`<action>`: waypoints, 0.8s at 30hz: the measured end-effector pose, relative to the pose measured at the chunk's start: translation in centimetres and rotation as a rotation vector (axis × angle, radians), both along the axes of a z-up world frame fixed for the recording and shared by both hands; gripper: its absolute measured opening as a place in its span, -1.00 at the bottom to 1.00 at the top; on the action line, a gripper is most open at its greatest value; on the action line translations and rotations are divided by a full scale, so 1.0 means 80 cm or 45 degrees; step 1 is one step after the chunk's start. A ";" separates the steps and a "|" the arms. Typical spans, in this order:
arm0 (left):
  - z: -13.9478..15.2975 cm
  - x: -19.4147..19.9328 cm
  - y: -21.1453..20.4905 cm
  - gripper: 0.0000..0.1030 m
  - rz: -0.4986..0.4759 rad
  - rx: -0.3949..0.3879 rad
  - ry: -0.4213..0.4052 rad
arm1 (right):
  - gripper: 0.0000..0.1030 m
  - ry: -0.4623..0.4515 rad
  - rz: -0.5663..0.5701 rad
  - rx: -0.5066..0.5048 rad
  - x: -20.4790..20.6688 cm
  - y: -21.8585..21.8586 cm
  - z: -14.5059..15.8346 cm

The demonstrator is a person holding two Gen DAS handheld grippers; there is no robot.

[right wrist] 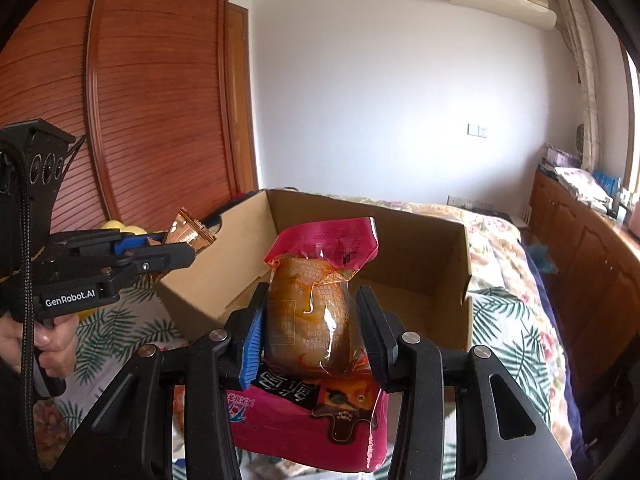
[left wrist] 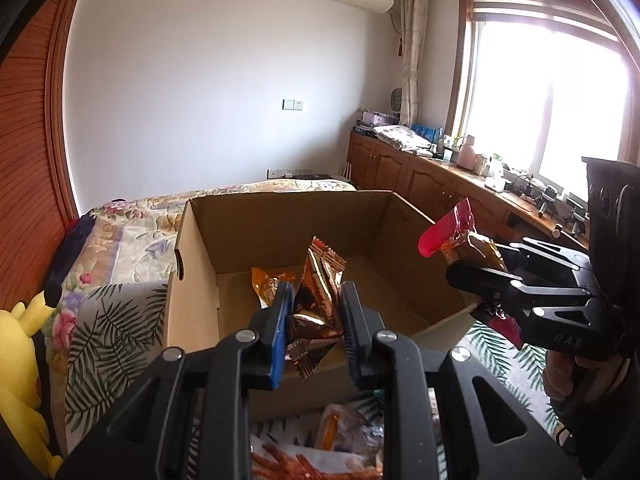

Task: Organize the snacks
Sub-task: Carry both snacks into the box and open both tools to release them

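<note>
Cardboard dominates both views: an open cardboard box (left wrist: 288,236) sits on the bed (left wrist: 120,232), whose floral cover gives way to a palm-leaf print around the box. Along the window wall runs a wooden counter (left wrist: 448,178) crowded with bottles and small clutter, too small to identify. Over the box's near rim, the left gripper (left wrist: 314,326) has its jaws pinching a copper-orange foil snack packet (left wrist: 316,300), which stands upright between the blue pads with its crimped top pointing up. To the right of the box, held above the bedspread beside its right wall, the right gripper (right wrist: 310,330) has its jaws clamped on a pink-and-amber snack pouch (right wrist: 320,296) (clear film over something brownish, pink seal at the top, printed label at the bottom). Inside the box, another orange packet (left wrist: 266,282) lies on the bottom just behind the left gripper's fingers. More snack packs (left wrist: 320,448) lie on the bed below the left gripper, partly hidden by it. At the far left edge a yellow plush toy (left wrist: 20,352) rests against the bed.
</note>
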State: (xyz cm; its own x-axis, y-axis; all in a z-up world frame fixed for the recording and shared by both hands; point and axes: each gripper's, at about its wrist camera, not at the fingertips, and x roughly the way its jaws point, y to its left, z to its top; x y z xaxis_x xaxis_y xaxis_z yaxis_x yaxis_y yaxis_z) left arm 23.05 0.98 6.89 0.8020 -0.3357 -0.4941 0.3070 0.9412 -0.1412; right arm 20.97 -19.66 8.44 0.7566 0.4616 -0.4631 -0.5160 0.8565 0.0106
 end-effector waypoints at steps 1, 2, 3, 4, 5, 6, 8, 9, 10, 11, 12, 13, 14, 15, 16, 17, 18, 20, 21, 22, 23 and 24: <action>-0.001 0.006 0.002 -0.58 -0.001 -0.002 0.004 | -0.16 0.003 0.001 -0.002 0.006 0.001 -0.001; -0.002 0.012 0.002 -0.58 -0.002 -0.003 0.009 | -0.16 0.008 0.000 -0.004 0.013 0.002 -0.002; -0.004 0.020 0.002 -0.58 0.000 0.001 0.014 | -0.16 0.009 0.001 -0.005 0.015 0.003 -0.002; -0.005 0.024 0.002 -0.58 0.004 0.008 0.016 | -0.16 0.011 0.002 -0.007 0.021 0.004 -0.002; -0.005 0.029 0.002 -0.58 0.006 0.013 0.017 | -0.16 0.012 0.003 -0.009 0.026 0.006 -0.002; -0.006 0.034 0.002 -0.58 0.010 0.017 0.018 | -0.16 0.013 0.001 -0.013 0.033 0.007 -0.003; -0.008 0.042 0.001 -0.58 0.014 0.024 0.024 | -0.16 0.011 -0.003 -0.022 0.041 0.011 -0.004; -0.009 0.045 0.001 -0.58 0.014 0.025 0.028 | -0.16 0.011 -0.005 -0.028 0.044 0.013 -0.004; -0.011 0.049 0.000 -0.57 0.015 0.029 0.035 | -0.16 0.010 -0.008 -0.036 0.047 0.014 -0.005; -0.013 0.051 0.000 -0.57 0.015 0.030 0.039 | -0.16 0.009 -0.010 -0.044 0.050 0.016 -0.006; -0.015 0.054 -0.001 -0.57 0.013 0.030 0.044 | -0.16 0.012 -0.011 -0.045 0.052 0.018 -0.007; -0.018 0.057 -0.002 -0.57 0.012 0.033 0.050 | -0.16 0.018 -0.011 -0.043 0.053 0.020 -0.009; -0.020 0.058 -0.004 -0.57 0.011 0.036 0.055 | -0.15 0.026 -0.011 -0.040 0.055 0.022 -0.011; -0.022 0.060 -0.005 -0.57 0.011 0.038 0.061 | -0.15 0.035 -0.010 -0.039 0.059 0.023 -0.014; -0.024 0.062 -0.006 -0.57 0.009 0.040 0.067 | -0.15 0.046 -0.010 -0.043 0.062 0.025 -0.017; -0.025 0.063 -0.008 -0.56 0.009 0.042 0.072 | -0.15 0.051 -0.009 -0.047 0.064 0.026 -0.019; -0.027 0.064 -0.010 -0.56 0.007 0.045 0.077 | -0.15 0.058 -0.009 -0.053 0.066 0.028 -0.022; -0.030 0.065 -0.012 -0.55 0.004 0.054 0.086 | -0.15 0.075 -0.007 -0.060 0.071 0.031 -0.026; -0.031 0.066 -0.013 -0.55 0.003 0.058 0.091 | -0.15 0.086 -0.005 -0.059 0.072 0.031 -0.028; -0.032 0.067 -0.013 -0.53 0.004 0.060 0.094 | -0.14 0.096 -0.002 -0.058 0.074 0.032 -0.030; -0.033 0.068 -0.013 -0.50 0.008 0.060 0.097 | -0.14 0.105 0.003 -0.061 0.074 0.033 -0.032; -0.034 0.069 -0.013 -0.50 0.011 0.056 0.102 | -0.14 0.110 0.003 -0.066 0.076 0.034 -0.034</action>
State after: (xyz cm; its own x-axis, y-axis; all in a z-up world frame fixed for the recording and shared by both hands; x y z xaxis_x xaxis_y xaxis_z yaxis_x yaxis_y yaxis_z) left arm 28.54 -0.03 4.15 0.7618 -0.3056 -0.5712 0.2884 0.9495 -0.1233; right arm 27.01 -16.98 5.73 0.7117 0.4371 -0.5500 -0.5170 0.8559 0.0112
